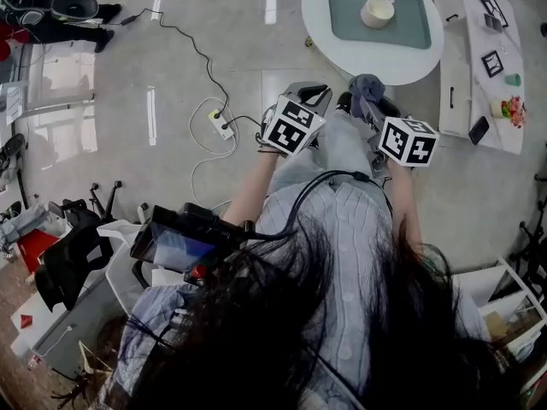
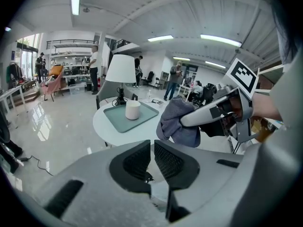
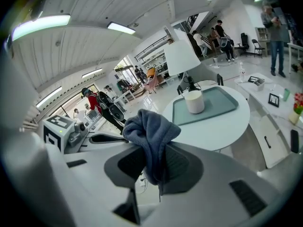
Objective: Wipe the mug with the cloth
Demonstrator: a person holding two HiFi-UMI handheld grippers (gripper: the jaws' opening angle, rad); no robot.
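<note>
Found the mug [image 1: 377,11] upright on the green tray [image 1: 414,26], on the round white surface [image 1: 342,55], well apart from both grippers and beyond them in the head view. Saw the right gripper [image 3: 151,164] with its fingers closed on the grey-blue cloth [image 3: 150,134], bunched above the fingers and hanging down between them. Saw the left gripper [image 2: 152,155] with its fingers all but together, only a thin slit between them and nothing held. Placed the mug almost straight ahead of the cloth-bearing right gripper, and ahead and off to the right of the left one, so judged the right the nearer by a little. Judged that a forward reach over the near rim of the surface was needed to bring the cloth to the mug's wall, with the left free to steady it. Could not make out the handle's direction.
</note>
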